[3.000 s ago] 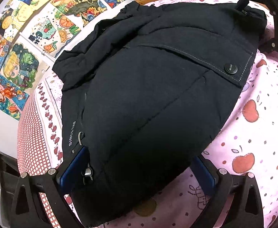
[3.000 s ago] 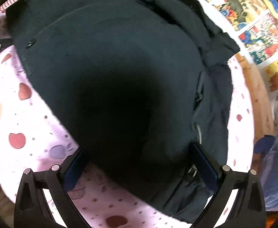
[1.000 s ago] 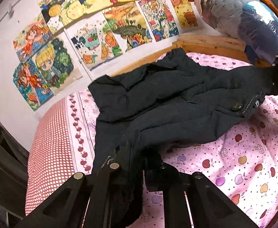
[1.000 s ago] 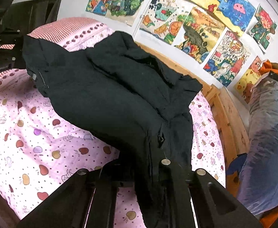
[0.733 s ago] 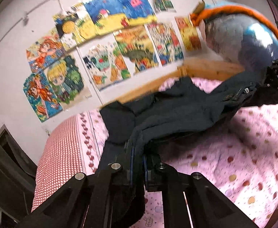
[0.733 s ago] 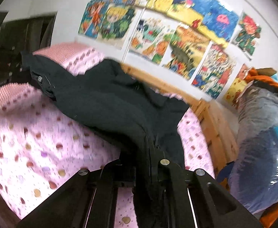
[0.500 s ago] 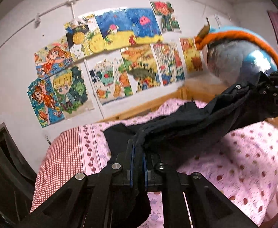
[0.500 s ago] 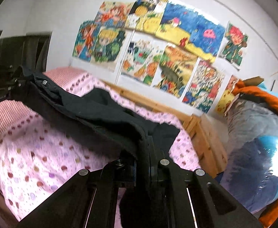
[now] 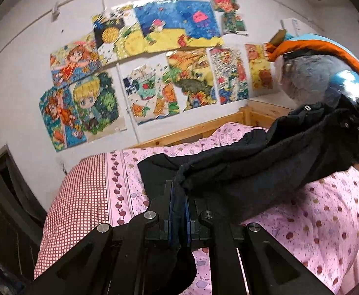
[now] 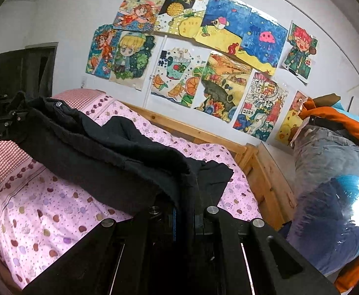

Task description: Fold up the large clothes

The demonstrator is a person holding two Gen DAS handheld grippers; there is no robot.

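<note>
Both grippers, left gripper [image 9: 178,196] and right gripper [image 10: 185,211], pinch the bulky black padded jacket [image 9: 253,172] above the pink apple-print bed [image 9: 314,221]; keep hem taut, level, before folding over.

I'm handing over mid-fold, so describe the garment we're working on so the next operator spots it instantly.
Find the wooden-framed bed under the wall of colourful children's drawings, covered by a pink fruit-print sheet. Stretched above that sheet hangs the large black padded jacket, its near edge pinched in both tools. It is the only dark, plain fabric there; everything around it is pink or brightly patterned.
</note>
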